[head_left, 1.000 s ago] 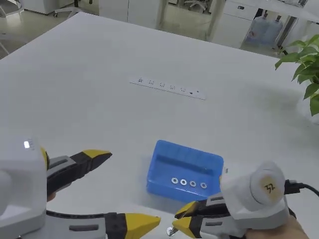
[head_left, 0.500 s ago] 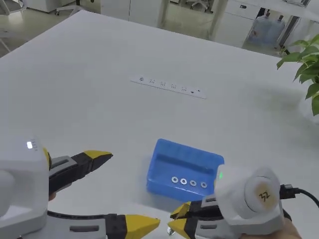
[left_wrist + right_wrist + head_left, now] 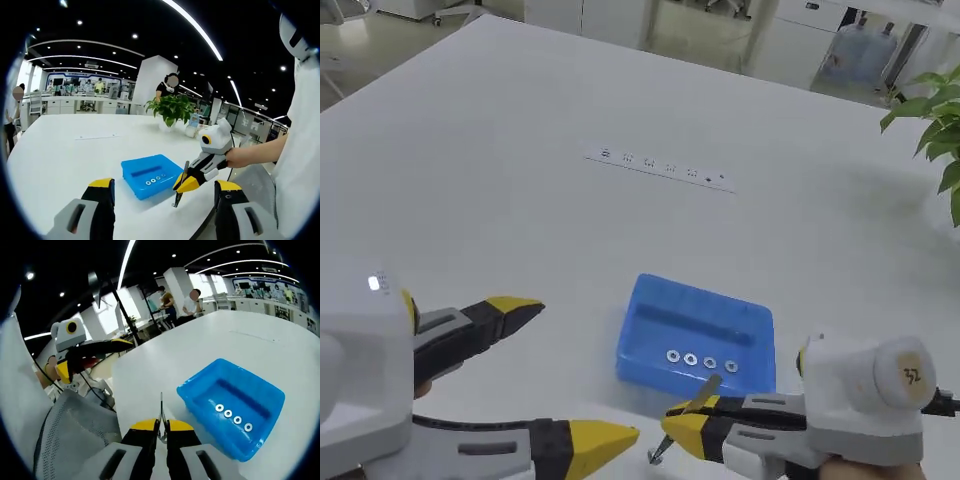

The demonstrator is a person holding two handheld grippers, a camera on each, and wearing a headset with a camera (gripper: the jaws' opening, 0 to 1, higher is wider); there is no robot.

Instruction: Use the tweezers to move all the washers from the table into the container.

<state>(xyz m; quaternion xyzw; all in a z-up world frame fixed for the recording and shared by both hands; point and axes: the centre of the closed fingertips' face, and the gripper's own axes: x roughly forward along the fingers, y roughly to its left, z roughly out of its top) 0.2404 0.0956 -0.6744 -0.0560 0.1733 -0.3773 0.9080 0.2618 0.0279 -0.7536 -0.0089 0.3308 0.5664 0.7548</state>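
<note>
1. your right gripper [image 3: 692,425] was clenched on the tweezers [image 3: 708,396] at the near right. its yellow-tipped jaws were pressed together around the shaft.
2. in the right gripper view, the tweezers [image 3: 161,412] stuck straight out from between the closed jaws of that gripper [image 3: 160,427].
3. the tweezers slanted down toward the near left. their tips were over the white table [image 3: 520,150], just near of the near-left corner of the blue container [image 3: 700,300].
4. the tips were too small to tell whether they touched the table or pinched anything.
5. the blue container sat open-topped on the table, right of centre and close to you. four washers [image 3: 691,359] lay in a row on its floor, closer to its near wall than its far one.
6. the right gripper view showed the same row of washers [image 3: 227,413] inside the container [image 3: 200,400].
7. your left gripper [image 3: 590,372] was released at the near left, its jaws spread wide, and it sat left of the container and apart from it.
8. in the left gripper view, the container [image 3: 135,167] and the right gripper [image 3: 192,181] with its tweezers [image 3: 179,192] sat between the left gripper's two jaws [image 3: 165,184].
9. a socket strip [image 3: 660,170] lay flush in the table, well beyond the container.
10. a potted plant [image 3: 940,120] stood at the far right edge.
</note>
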